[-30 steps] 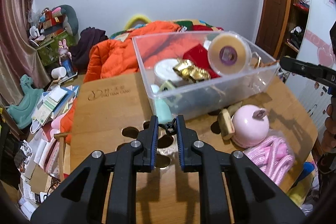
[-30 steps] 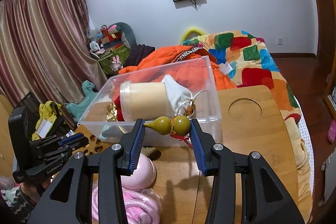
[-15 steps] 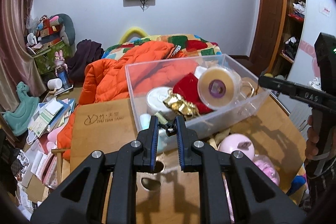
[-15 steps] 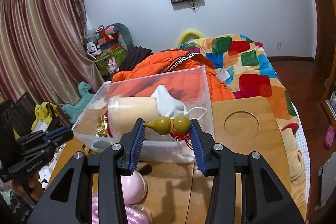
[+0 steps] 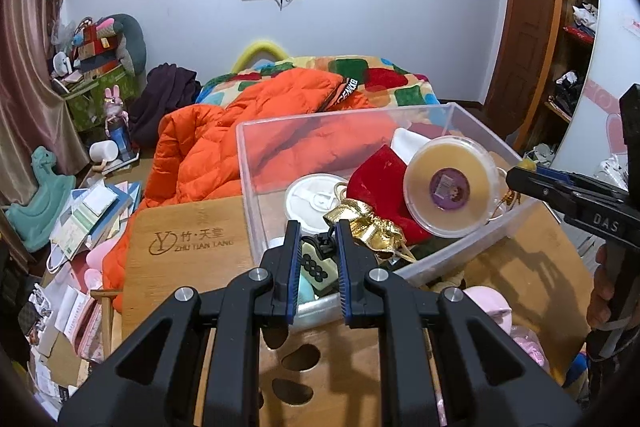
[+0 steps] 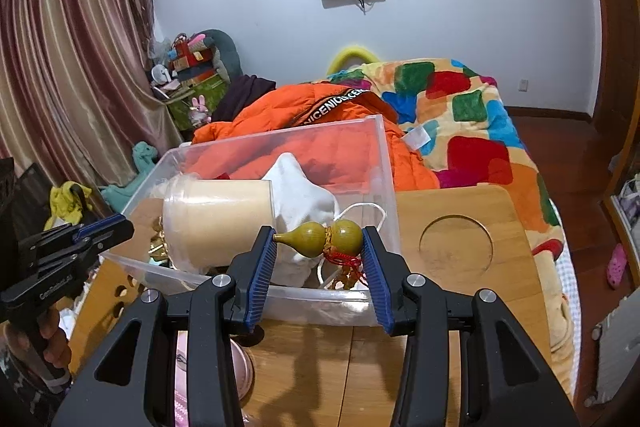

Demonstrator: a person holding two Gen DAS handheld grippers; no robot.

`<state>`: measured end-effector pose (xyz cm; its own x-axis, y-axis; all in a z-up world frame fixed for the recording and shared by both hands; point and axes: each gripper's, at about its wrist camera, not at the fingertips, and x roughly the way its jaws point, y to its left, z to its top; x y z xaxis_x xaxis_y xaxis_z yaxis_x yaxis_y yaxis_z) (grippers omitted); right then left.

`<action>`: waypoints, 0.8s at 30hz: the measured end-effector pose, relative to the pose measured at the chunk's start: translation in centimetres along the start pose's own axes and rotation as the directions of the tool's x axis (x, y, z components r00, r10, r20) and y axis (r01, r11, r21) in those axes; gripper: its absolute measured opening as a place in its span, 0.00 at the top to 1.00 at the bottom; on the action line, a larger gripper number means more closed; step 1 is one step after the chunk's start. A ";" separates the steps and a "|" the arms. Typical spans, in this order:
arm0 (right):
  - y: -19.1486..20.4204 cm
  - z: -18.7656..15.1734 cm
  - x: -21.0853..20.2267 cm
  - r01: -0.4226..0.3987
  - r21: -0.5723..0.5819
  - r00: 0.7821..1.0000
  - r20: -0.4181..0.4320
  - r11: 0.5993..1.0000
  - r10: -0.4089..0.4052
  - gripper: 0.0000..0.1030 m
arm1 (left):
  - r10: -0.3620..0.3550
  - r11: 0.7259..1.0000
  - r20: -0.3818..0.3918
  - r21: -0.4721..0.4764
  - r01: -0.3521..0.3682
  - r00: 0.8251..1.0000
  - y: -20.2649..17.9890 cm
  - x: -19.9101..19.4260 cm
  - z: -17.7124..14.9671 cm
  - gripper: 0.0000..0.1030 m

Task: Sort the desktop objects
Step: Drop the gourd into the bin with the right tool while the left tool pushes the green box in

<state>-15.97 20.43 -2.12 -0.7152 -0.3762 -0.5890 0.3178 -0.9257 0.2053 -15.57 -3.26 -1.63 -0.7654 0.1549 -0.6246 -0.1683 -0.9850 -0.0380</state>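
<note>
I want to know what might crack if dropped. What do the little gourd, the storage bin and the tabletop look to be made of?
Gourd: probably varnished wood or dried gourd; smooth olive-yellow sheen, red cord at its waist.
Bin: clear hard plastic; its contents and the bedding behind show through the walls.
Tabletop: looks like bamboo or wood, matte; visible grain and a branded logo.

The clear bin [image 5: 280,163] is open at the top. Its left half holds little beyond a white lid [image 5: 310,197], so tongs could come down there. Its right half is crowded: a big round tub [image 5: 450,185] lies tilted on a red cloth [image 5: 372,183], with white cloth [image 6: 300,187] behind it. The desk [image 6: 460,223] right of the bin is bare. Near the bin, a pink round object [image 5: 490,307] blocks the desk's right near part.
</note>
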 end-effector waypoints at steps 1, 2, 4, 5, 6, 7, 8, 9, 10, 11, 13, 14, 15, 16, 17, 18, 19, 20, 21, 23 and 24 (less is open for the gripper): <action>0.1 0.0 0.1 -0.001 -0.004 1.000 -0.003 1.000 0.000 0.61 | 0.003 1.000 -0.004 -0.002 -0.003 1.000 0.0 0.2 0.0 0.85; 0.2 0.0 0.2 0.004 -0.009 1.000 -0.004 1.000 -0.004 0.61 | 0.004 1.000 -0.008 -0.003 -0.004 1.000 0.1 0.4 0.1 0.85; 0.5 0.0 0.3 0.013 -0.020 1.000 -0.010 1.000 -0.013 0.61 | 0.004 1.000 -0.015 -0.011 -0.004 1.000 0.2 0.7 0.1 0.85; 0.7 0.0 0.4 0.018 -0.027 1.000 -0.012 0.999 -0.018 0.61 | 0.001 1.000 -0.017 -0.012 -0.002 1.000 0.3 0.8 0.1 0.85; 0.8 0.0 0.4 0.021 -0.033 1.000 -0.013 0.999 -0.021 0.61 | 0.006 1.000 -0.018 -0.012 -0.006 1.000 0.2 0.8 0.1 0.85; 1.0 -0.1 0.4 0.029 -0.041 0.999 -0.018 0.999 -0.029 0.61 | 0.012 1.000 -0.017 -0.008 -0.012 1.000 0.1 0.8 0.1 0.85; 1.2 -0.2 0.4 0.040 -0.052 0.999 -0.021 0.998 -0.041 0.61 | 0.016 1.000 -0.015 -0.003 -0.016 1.000 0.0 0.8 0.1 0.85; 1.4 -0.2 0.4 0.046 -0.059 0.999 -0.023 0.997 -0.048 0.60 | 0.020 1.000 -0.016 0.004 -0.019 1.000 -0.2 0.8 0.1 0.85; 1.5 -0.2 0.4 0.053 -0.068 0.998 -0.025 0.996 -0.055 0.58 | 0.015 1.000 -0.022 0.011 -0.014 1.000 -0.4 0.8 0.0 0.85; 1.7 -0.3 0.3 0.057 -0.077 0.998 -0.025 0.995 -0.059 0.56 | 0.012 1.000 -0.023 0.013 -0.012 1.000 -0.4 0.8 0.0 0.85; 2.0 -0.4 0.1 0.057 -0.086 0.998 -0.023 0.995 -0.059 0.49 | 0.014 1.000 -0.019 0.016 -0.014 1.000 -0.6 0.6 -0.1 0.83; 2.2 -0.5 -0.1 0.060 -0.090 0.998 -0.019 0.994 -0.062 0.47 | 0.014 1.000 -0.017 0.013 -0.013 1.000 -0.6 0.5 -0.1 0.80; 2.4 -0.5 -0.3 0.063 -0.093 0.998 -0.015 0.994 -0.065 0.43 | 0.010 1.000 -0.014 0.007 -0.010 1.000 -0.6 0.3 -0.2 0.74; 2.5 -0.6 -0.4 0.065 -0.094 0.998 -0.008 0.993 -0.066 0.38 | 0.005 1.000 -0.009 0.000 -0.005 1.000 -0.5 0.1 -0.2 0.72; 2.6 -0.7 -0.7 0.066 -0.090 0.998 0.003 0.994 -0.066 0.36 | 0.004 1.000 -0.005 -0.005 -0.004 1.000 -0.5 0.0 -0.3 0.68; 2.8 -0.9 -1.0 0.065 -0.087 0.998 0.012 0.994 -0.064 0.31 | 0.003 1.000 0.001 -0.008 -0.003 1.000 -0.5 -0.3 -0.4 0.65; 3.0 -1.2 -1.3 0.064 -0.087 0.998 0.022 0.994 -0.063 0.27 | 0.006 1.000 0.007 -0.010 -0.006 1.000 -0.4 -0.6 -0.5 0.65; 3.3 -1.4 -1.7 0.066 -0.090 0.998 0.030 0.994 -0.064 0.25 | 0.006 1.000 0.013 -0.013 -0.006 1.000 -0.4 -0.8 -0.5 0.64; 3.6 -1.6 -1.9 0.072 -0.094 0.997 0.032 0.993 -0.069 0.22 | 0.003 1.000 0.020 -0.020 -0.003 1.000 -0.4 -1.2 -0.6 0.60; 3.9 -2.1 -2.3 0.085 -0.101 0.996 0.030 0.991 -0.082 0.20 | -0.003 0.999 0.037 -0.034 0.005 0.999 -0.2 -2.0 -0.7 0.51; 4.0 -2.3 -2.5 0.084 -0.106 0.996 0.027 0.991 -0.082 0.20 | 0.001 0.999 0.048 -0.037 0.001 0.999 -0.1 -2.5 -0.7 0.46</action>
<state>-11.44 17.79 -1.66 -0.7554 -0.3001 -0.5825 0.3204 -0.9446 0.0711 -13.19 -3.61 -0.61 -0.7946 0.1578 -0.5862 -0.1459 -0.9870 -0.0678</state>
